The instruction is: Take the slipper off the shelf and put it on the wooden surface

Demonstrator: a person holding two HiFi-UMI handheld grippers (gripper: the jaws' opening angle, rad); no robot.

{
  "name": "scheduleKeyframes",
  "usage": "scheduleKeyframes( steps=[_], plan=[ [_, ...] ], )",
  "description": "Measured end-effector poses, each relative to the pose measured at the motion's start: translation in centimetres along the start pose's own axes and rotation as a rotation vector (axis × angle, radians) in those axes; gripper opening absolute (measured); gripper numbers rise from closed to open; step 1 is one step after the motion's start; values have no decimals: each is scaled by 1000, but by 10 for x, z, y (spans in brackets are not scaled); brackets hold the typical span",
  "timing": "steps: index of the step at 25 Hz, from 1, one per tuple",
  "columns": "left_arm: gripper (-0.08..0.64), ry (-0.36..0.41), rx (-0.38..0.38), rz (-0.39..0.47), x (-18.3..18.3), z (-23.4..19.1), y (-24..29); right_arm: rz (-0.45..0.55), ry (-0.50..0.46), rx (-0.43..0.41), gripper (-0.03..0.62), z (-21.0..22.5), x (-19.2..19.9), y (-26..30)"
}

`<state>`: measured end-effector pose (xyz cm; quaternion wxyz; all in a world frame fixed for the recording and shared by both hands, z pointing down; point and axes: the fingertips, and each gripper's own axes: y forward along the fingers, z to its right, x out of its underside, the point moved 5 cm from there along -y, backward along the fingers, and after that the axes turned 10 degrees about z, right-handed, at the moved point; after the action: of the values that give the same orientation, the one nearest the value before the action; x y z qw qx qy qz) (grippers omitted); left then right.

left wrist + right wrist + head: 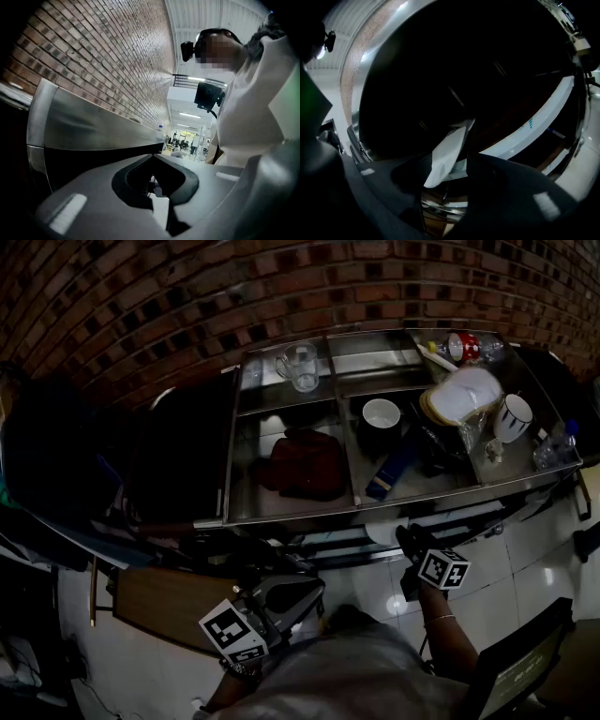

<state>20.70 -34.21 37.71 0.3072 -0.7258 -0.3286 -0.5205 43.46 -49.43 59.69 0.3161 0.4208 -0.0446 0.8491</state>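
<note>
A flat white slipper [446, 154] sits between the jaws of my right gripper [451, 161], filling the gap, so the gripper is shut on it. In the head view that gripper [405, 538] hangs just below the front edge of the metal shelf [281, 514], with the slipper's white end [382, 532] at its tip. A dark red soft thing [302, 465] lies in the shelf's lower left compartment. The wooden surface [155, 601] is at the lower left. Beside it, my left gripper [298, 589] is low; its fingertips [151, 158] meet with nothing between them.
On the shelf stand a glass mug [300, 366], a white cup [381, 413], a blue box [386, 474], a white cap on plates [461, 395], a black-and-white mug [514, 418] and bottles [555, 448]. A brick wall [187, 296] rises behind. The floor is of white tiles [525, 549].
</note>
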Motion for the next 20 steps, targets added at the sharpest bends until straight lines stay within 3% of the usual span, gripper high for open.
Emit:
scheduleKeyframes(
  steps=[4, 7, 9, 13, 20],
  plan=[
    [-4, -15, -32, 17, 1, -12, 5, -34, 0, -10, 208, 7, 3, 11],
    [-3, -11, -51, 17, 0, -17, 5, -50, 27, 0, 119, 9, 5, 12],
    [-3, -8, -65, 13, -2, -18, 2, -59, 68, 6, 104, 12, 5, 11],
    [-4, -20, -85, -2, -4, -21, -3, -10, 94, -65, 37, -4, -11, 5],
    [-4, -29, -26, 3, -7, -8, -13, 63, 35, -92, 31, -44, -25, -36]
  ],
)
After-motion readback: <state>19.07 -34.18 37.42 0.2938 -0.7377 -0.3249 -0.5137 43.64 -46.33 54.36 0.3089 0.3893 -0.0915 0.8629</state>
